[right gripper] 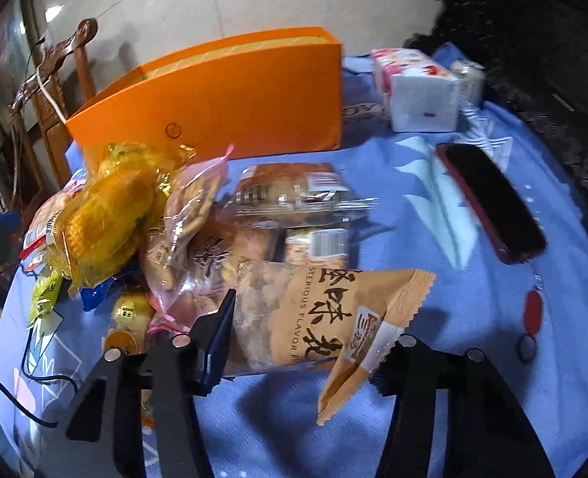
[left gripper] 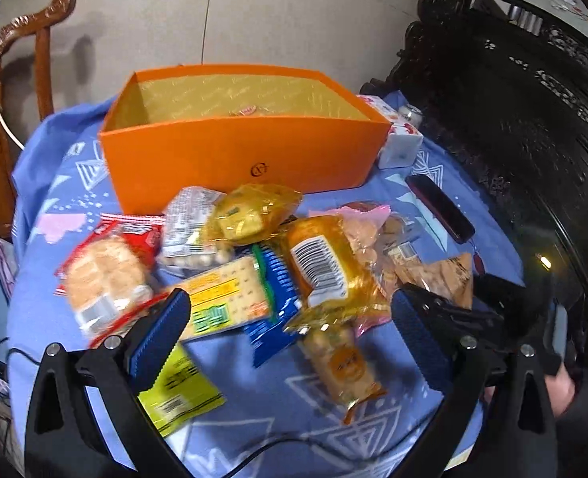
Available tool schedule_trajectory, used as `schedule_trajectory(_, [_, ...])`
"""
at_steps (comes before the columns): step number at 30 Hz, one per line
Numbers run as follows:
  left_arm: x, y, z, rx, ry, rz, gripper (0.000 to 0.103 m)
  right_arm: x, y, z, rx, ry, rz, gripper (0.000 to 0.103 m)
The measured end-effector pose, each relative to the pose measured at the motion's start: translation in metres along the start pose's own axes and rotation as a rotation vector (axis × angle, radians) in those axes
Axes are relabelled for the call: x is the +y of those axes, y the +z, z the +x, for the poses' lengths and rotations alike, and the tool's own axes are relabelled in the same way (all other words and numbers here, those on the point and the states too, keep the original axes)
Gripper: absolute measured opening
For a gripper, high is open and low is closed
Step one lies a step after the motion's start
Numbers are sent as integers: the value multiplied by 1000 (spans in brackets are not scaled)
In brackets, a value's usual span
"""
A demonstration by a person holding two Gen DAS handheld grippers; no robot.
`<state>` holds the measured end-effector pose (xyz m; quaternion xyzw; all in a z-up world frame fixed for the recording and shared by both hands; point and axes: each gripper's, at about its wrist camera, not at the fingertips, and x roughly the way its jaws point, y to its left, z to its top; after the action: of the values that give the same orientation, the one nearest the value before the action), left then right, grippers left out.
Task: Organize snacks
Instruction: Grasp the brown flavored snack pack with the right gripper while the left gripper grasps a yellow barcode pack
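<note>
Left wrist view shows the orange box (left gripper: 238, 155) almost empty, snack pile (left gripper: 254, 263) waiting, left gripper (left gripper: 290, 330) spread apart, while right gripper (right gripper: 310, 342) seems clamped on brown packet (right gripper: 314, 318).

Left wrist view looks down from above the snack pile (left gripper: 254, 263); right wrist view sits low, close (both share the orange box (right gripper: 222, 107)).

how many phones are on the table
1. The dark phone with a red edge lies flat on the blue cloth, right of the snack pile, in front of the white tissue pack.
</note>
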<state>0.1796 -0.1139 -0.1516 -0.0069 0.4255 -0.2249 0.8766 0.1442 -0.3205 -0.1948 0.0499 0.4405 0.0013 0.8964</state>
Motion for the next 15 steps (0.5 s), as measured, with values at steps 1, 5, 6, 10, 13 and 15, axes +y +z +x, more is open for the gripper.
schedule_trajectory(1, [-3, 2, 6, 5, -1, -4, 99, -1, -1, -4, -10, 1, 12, 56])
schedule_trajectory(5, [-17, 6, 24, 16, 19, 7, 99, -5, -9, -24, -52, 15, 89, 56])
schedule_trajectory(6, [-19, 7, 28, 17, 24, 7, 99, -6, -11, -28, -56, 21, 104, 56])
schedule_trajectory(10, [-29, 7, 44, 46, 40, 28, 75, -7, -15, -36, -70, 29, 141, 56])
schedule_trajectory(13, [-36, 3, 58, 73, 54, 47, 67, -8, -18, -39, -72, 34, 161, 56])
schedule_trajectory(15, [-40, 1, 62, 77, 55, 60, 59, -9, -19, -41, -74, 32, 165, 56])
